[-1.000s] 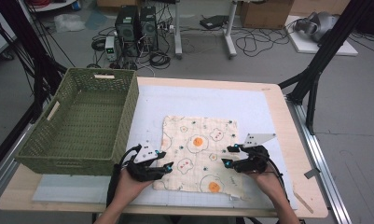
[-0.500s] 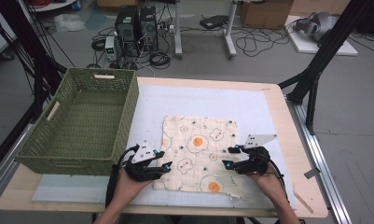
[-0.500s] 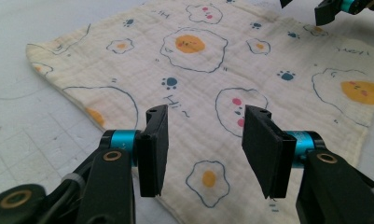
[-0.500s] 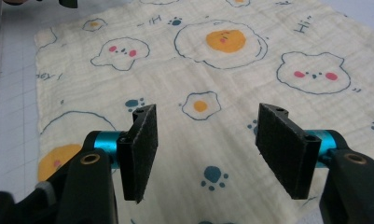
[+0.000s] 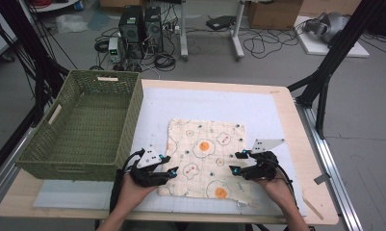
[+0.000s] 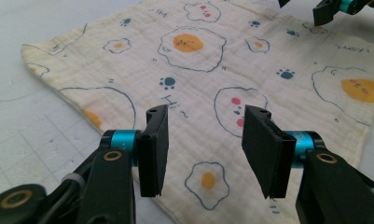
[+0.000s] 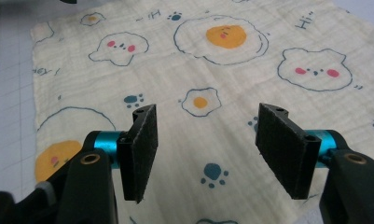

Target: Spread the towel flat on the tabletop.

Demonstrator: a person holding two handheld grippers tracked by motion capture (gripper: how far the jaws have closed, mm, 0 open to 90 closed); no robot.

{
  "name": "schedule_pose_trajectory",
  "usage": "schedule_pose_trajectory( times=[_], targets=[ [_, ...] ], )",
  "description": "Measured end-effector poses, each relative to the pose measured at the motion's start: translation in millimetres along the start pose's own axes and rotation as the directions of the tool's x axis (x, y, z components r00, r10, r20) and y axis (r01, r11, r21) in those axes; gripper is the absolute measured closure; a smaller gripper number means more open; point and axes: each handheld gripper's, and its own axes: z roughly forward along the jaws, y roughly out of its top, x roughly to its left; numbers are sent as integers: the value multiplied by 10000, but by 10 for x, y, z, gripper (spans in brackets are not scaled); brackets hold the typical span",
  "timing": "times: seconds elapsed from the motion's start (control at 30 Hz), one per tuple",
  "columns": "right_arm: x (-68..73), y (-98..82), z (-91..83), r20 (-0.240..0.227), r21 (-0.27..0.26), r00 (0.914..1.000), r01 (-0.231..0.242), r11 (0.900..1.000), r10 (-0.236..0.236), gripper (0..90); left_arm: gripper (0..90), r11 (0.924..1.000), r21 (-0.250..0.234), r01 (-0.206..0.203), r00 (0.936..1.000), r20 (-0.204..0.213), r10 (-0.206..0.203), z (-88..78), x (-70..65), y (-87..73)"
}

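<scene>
The cloth [image 5: 206,159], cream with fried-egg, bear and paw prints, is lying spread flat at the lower centre of the high view, on a white gridded mat [image 5: 214,108] that is covering most of a pale wooden table [image 5: 283,98]. The near right corner of the cloth is sitting slightly folded over at the lower right of centre.

The left gripper [image 5: 170,166] is hovering at the cloth's left edge, lower left of centre, in a hand [image 5: 135,187] entering from the bottom edge. In the left gripper view its two black pads [image 6: 154,149] are standing apart with nothing between them, the printed cloth lying beneath and beyond.

The right gripper [image 5: 236,162] is sitting over the cloth's right portion, lower right of centre, a grey three-cornered plate on top. In the right gripper view its pads [image 7: 140,149] are likewise spread, gripping nothing, with the cloth under them.

A green woven basket [image 5: 128,113] is standing on the table at the left of the high view, well apart from the cloth, its inside bare.

Beyond the table, a grey floor [image 5: 364,110] is running across the top of the frame, carrying computer towers [image 5: 142,24] at the upper centre left, tangled black cables [image 5: 263,45], and a cardboard box [image 5: 272,12] at the upper right. Black stand legs [image 5: 328,67] are crossing the upper right corner, and further black framing is standing at the left edge
</scene>
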Motion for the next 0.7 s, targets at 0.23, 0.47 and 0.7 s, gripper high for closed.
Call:
schedule_pose_trajectory(
  times=[0.23, 0.47, 0.7],
  targets=[
    [1, -1, 12, 36, 83, 10000, 15, 10000, -16, 389, 519, 10000, 47, 6, 10000, 4, -6, 22, 9, 0],
    [-34, -15, 8, 79, 245, 10000, 31, 9997, -33, 395, 526, 9998, 186, -73, 10000, -15, 73, 49, -6, 6],
    [-2, -35, 24, -177, 687, 9998, 123, 9976, -111, 441, 538, 9971, 747, -165, 9999, -20, 167, 108, -9, -22]
  ],
)
